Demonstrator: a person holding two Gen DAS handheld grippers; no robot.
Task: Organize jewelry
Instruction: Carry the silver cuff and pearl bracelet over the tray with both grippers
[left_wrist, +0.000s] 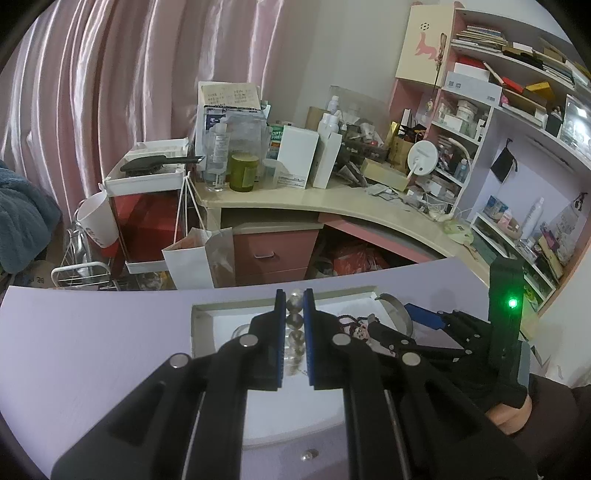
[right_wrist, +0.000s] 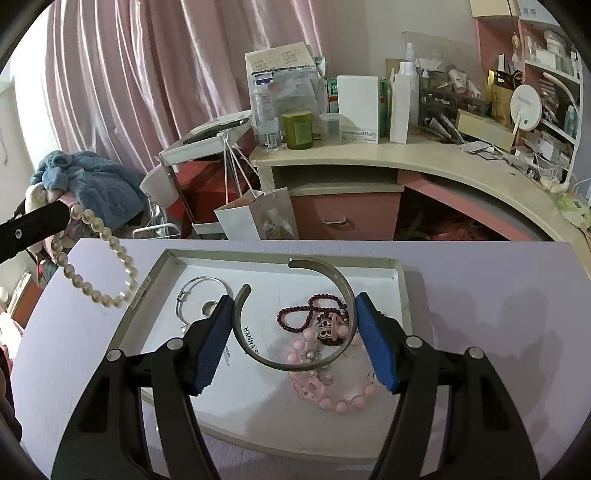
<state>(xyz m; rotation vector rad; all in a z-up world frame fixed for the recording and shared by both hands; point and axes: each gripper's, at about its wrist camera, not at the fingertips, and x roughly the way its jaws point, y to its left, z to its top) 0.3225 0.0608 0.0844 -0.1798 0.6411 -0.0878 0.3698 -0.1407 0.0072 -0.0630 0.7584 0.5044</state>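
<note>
My left gripper (left_wrist: 294, 301) is shut on a pearl bracelet (left_wrist: 294, 323), which hangs in the air left of the tray in the right wrist view (right_wrist: 99, 269). My right gripper (right_wrist: 295, 314) is shut on a grey metal cuff bangle (right_wrist: 332, 280), held above a shallow white tray (right_wrist: 258, 406) on the lilac tabletop (right_wrist: 480, 314). In the tray lie a thin silver bangle (right_wrist: 192, 295), a dark red bead string (right_wrist: 310, 314) and a pink bead bracelet (right_wrist: 332, 398). The cuff (left_wrist: 395, 306) and right gripper (left_wrist: 424, 317) show in the left wrist view.
Behind the tabletop stands a cluttered beige desk (right_wrist: 406, 155) with pink drawers (right_wrist: 343, 218), bottles and boxes. A white paper bag (right_wrist: 255, 214) hangs beside it. Pink curtains (right_wrist: 147, 74) cover the back. Shelves (left_wrist: 517, 110) fill the right wall. A blue blanket (right_wrist: 92, 181) lies left.
</note>
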